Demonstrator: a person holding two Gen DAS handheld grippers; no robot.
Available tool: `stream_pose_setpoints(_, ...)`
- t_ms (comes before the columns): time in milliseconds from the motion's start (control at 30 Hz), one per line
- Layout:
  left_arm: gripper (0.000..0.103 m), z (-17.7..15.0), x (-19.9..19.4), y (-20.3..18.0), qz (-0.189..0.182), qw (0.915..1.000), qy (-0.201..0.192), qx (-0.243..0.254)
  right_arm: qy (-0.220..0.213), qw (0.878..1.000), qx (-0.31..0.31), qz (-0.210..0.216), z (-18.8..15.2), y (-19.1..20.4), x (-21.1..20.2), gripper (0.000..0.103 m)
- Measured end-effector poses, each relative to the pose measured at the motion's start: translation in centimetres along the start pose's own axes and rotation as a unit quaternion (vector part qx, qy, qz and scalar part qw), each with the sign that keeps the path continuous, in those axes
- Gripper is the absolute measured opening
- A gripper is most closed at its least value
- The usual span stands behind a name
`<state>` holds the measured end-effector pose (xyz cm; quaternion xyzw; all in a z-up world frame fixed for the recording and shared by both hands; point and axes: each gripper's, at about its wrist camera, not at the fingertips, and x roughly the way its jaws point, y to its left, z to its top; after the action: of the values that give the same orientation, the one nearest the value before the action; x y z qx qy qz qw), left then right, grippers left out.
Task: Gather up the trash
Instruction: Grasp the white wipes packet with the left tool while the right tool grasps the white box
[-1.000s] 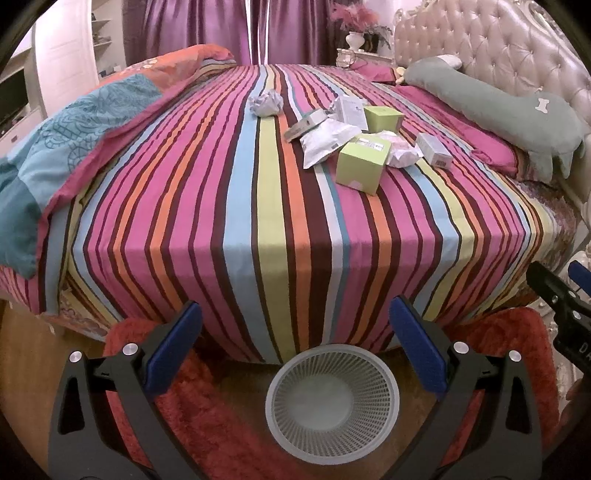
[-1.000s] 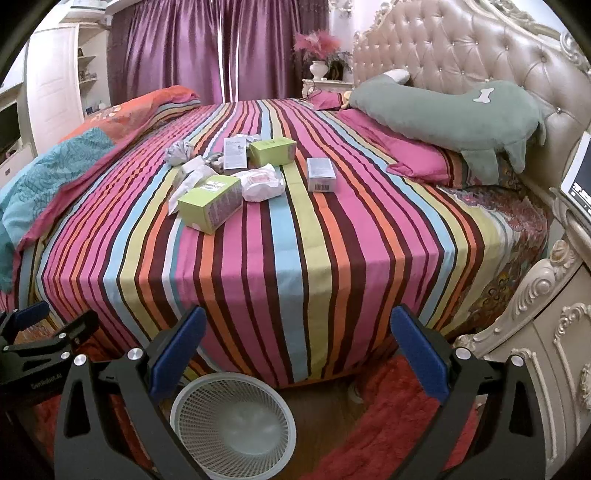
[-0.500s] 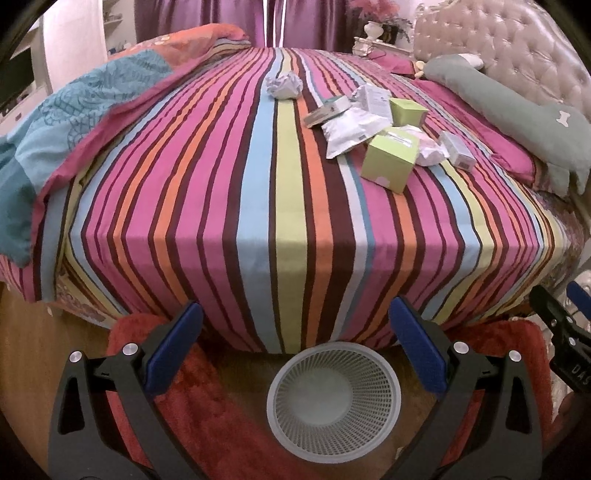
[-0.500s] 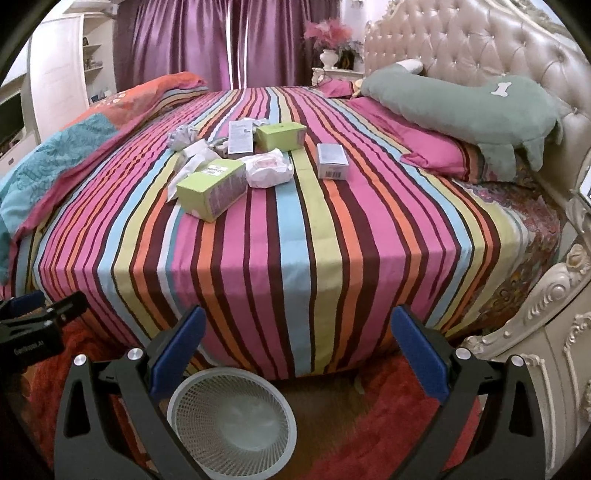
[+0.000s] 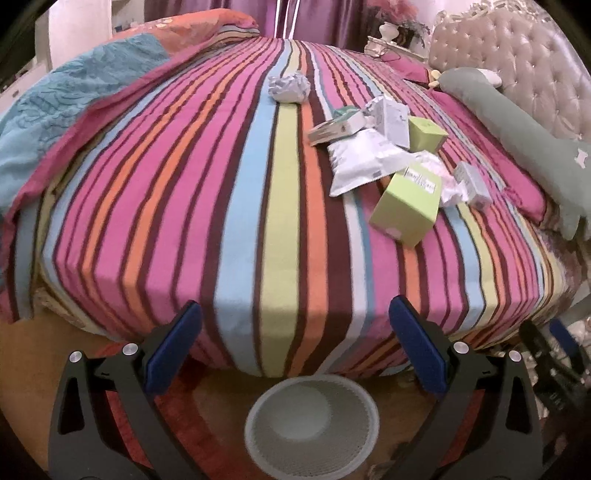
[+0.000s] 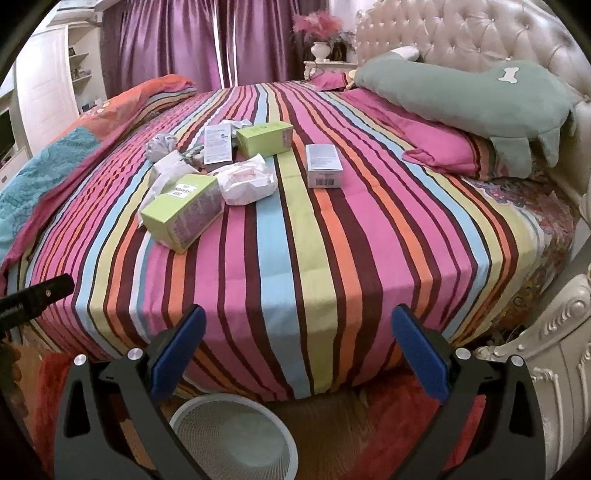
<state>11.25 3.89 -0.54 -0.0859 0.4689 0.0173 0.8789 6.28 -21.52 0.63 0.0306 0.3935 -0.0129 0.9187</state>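
Observation:
Trash lies on a striped bed point(image 5: 236, 206): a large green box point(image 5: 406, 206) point(image 6: 181, 212), a smaller green box point(image 5: 424, 134) point(image 6: 264, 138), a white box point(image 6: 323, 166) point(image 5: 474, 184), a crumpled paper ball point(image 5: 290, 86) point(image 6: 160, 146), white wrappers point(image 5: 364, 160) point(image 6: 245, 181) and a flat carton point(image 5: 334, 127). A white mesh waste basket point(image 5: 312, 424) point(image 6: 234, 439) stands on the floor at the bed's foot. My left gripper point(image 5: 295, 347) is open and empty above the basket. My right gripper point(image 6: 297, 354) is open and empty at the bed's edge.
A green plush pillow point(image 6: 469, 96) lies by the tufted headboard point(image 6: 480, 33). A blue-orange quilt point(image 5: 59, 107) is bunched at the left. A red rug point(image 6: 417, 443) covers the floor. An ornate white bed frame point(image 6: 557, 376) stands at the right.
Both grippers have moved forward and up toward the bed, so the trash looks nearer and the basket sits lower in view. Both stay open.

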Motion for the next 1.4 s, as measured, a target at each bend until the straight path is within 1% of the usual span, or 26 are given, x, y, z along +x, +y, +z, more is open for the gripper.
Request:
stream_pose_setpoints(100,0.098,1.0,0.7,-0.7,-0.007,1.0,-0.001,0.005,-0.001,1.0,0.003,0.002,0.6,-0.2,0.5,0.096)
stream_pose_setpoints(133,0.098,1.5,1.0,-0.9,-0.014,0.9999,0.003,0.003,-0.001,1.0,0.002,0.001,0.8,-0.2,0.7,0.096)
stream_pose_setpoints(333,0.098,4.2,2.5,-1.6,-0.054,0.9978,0.015,-0.036,-0.012,1.0,0.006,0.001,3.2,-1.1,2.2,0.096)
stream_pose_setpoints(533,0.098,7.8,4.0,-2.7,-0.071,0.9954,0.012,-0.062,-0.021,1.0,-0.008,-0.002,5.7,-1.3,4.0,0.096)
stream_pose_setpoints(700,0.098,10.6,5.5,-3.6,-0.087,0.9933,0.022,-0.073,-0.024,1.0,-0.008,0.001,8.1,-1.5,6.0,0.096)
stream_pose_setpoints(900,0.098,12.7,7.6,-4.4,-0.092,0.9923,0.036,-0.075,-0.021,1.0,-0.004,0.005,10.8,-1.9,8.5,0.096)
stream_pose_setpoints(1033,0.098,13.8,9.5,-4.7,-0.099,0.9894,0.059,-0.088,-0.016,1.0,0.0,0.006,12.1,-2.2,10.1,0.096)
stream_pose_setpoints(1200,0.097,14.5,11.9,-4.8,-0.086,0.9883,0.08,-0.097,-0.004,1.0,0.023,0.015,13.6,-3.0,12.1,0.096)
stream_pose_setpoints(1400,0.098,14.9,13.9,-5.2,-0.082,0.9862,0.1,-0.103,0.021,0.998,0.044,0.026,14.7,-3.6,14.7,0.096)
